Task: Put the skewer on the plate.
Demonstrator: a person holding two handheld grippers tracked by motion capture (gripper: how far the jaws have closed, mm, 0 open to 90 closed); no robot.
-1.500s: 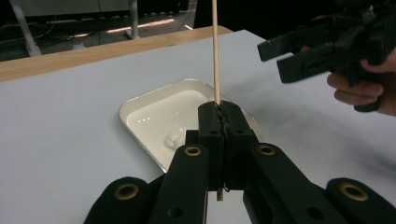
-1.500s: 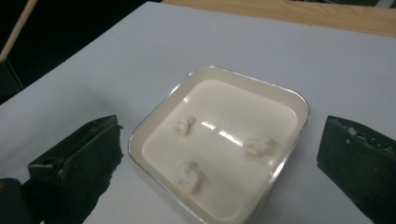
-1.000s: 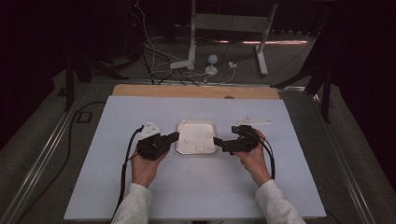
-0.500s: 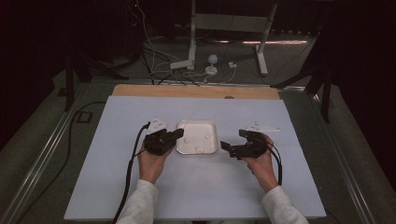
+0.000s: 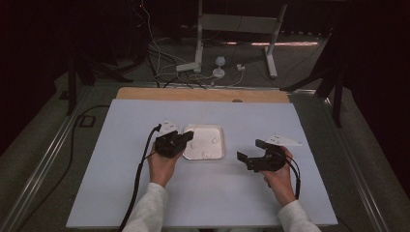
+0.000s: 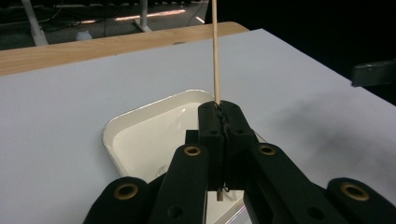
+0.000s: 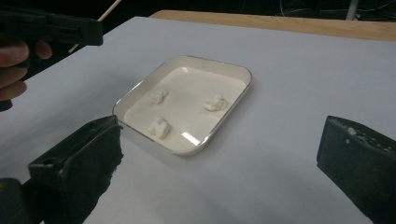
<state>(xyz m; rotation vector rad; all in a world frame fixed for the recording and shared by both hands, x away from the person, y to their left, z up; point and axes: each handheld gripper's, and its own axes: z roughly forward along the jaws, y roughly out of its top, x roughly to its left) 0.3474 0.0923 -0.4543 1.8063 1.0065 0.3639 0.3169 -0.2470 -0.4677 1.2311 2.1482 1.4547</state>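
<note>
A white tray (image 5: 220,128) lies in the middle of the white table, and three small white lumps (image 7: 214,102) rest in it. My left gripper (image 5: 187,137) is at the tray's left edge, over its rim (image 6: 108,133). That left gripper (image 6: 223,115) is shut on a thin wooden stick (image 6: 215,46) that stands up from its jaws. The stick's lower end pokes out below the jaws, above the tray. My right gripper (image 5: 250,150) is on the table to the right of the tray, apart from it. This right gripper (image 7: 222,144) is wide open with nothing between its jaws, and it faces the tray (image 7: 247,77).
A wooden strip (image 5: 203,94) runs along the table's far edge. Beyond it on the floor are cables and a metal stand (image 5: 200,43). Each gripper trails a black cable (image 5: 138,179) toward the near edge. Bare table (image 5: 217,193) spreads in front of the tray and to both sides.
My right gripper has drawn back from the tray's right edge, to the right and nearer the person. My left gripper has shifted slightly forward and right at the tray's left edge.
</note>
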